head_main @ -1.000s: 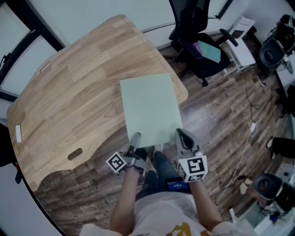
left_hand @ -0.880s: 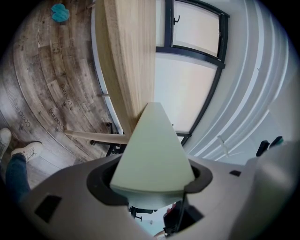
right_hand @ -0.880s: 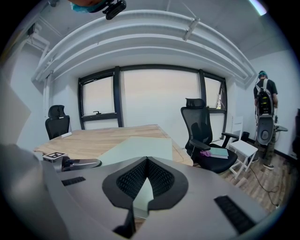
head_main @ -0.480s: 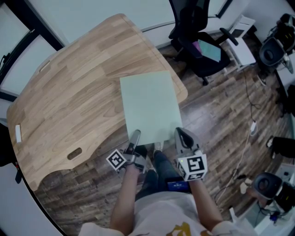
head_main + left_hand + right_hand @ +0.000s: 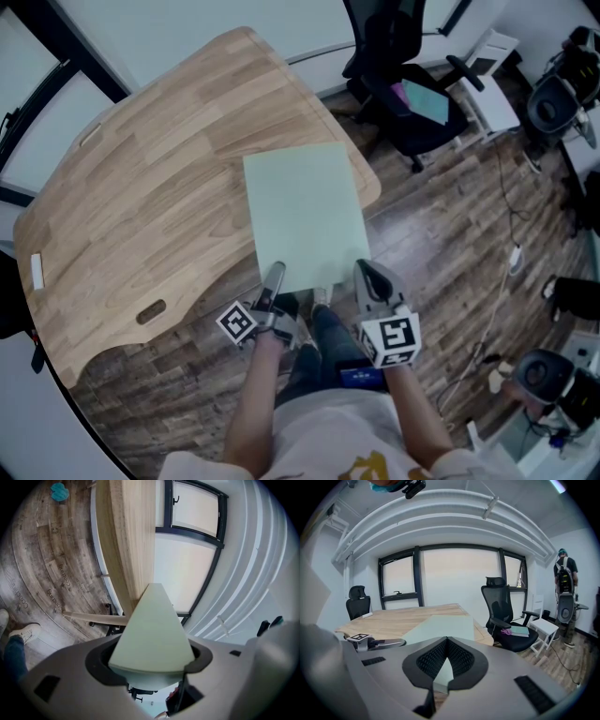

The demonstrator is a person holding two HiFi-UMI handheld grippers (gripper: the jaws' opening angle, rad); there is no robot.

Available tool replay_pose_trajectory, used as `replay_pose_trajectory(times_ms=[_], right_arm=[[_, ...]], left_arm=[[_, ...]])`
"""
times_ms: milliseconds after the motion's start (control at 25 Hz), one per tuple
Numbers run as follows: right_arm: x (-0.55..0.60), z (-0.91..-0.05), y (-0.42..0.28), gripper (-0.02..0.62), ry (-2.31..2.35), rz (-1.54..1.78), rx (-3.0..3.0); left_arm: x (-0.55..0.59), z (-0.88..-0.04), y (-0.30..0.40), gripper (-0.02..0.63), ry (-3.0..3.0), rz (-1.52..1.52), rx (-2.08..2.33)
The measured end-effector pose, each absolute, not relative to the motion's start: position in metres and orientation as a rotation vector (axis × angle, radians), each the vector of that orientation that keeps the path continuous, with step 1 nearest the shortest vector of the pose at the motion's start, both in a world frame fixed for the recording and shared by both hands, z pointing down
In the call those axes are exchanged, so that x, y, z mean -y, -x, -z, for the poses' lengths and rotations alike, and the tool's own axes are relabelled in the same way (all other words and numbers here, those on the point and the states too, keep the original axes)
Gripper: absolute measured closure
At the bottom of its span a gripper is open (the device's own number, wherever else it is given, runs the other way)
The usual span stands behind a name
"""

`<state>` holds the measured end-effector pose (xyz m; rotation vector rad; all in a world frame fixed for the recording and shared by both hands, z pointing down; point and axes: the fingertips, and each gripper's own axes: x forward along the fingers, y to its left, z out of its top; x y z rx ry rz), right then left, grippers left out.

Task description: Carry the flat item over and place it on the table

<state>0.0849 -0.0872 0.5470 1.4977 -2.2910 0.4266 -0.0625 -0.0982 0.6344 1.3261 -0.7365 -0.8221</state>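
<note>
while the pale green sheet (image 5: 305,216) is clamped at its near corners by the left gripper (image 5: 274,277) and the right gripper (image 5: 366,274), its far half is held over the wooden bench (image 5: 141,187) and its near half over the floor (image 5: 441,234). if it is released here, it is likely to tip off the edge; more of it should be brought over the bench first.

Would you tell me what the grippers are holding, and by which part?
Both grip the pale green flat sheet by its near edge: the left gripper at the near-left corner, the right gripper at the near-right corner.
</note>
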Motion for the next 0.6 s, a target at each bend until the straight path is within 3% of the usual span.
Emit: replay_pose_trajectory(times_ms=[600], right_arm=[[0.0854,-0.5492,-0.0874,0.597,-1.496,-0.434,2.279]], left_arm=[[0.1059,-0.6383,0.0643,0.321,-1.331,0.814,0.772]])
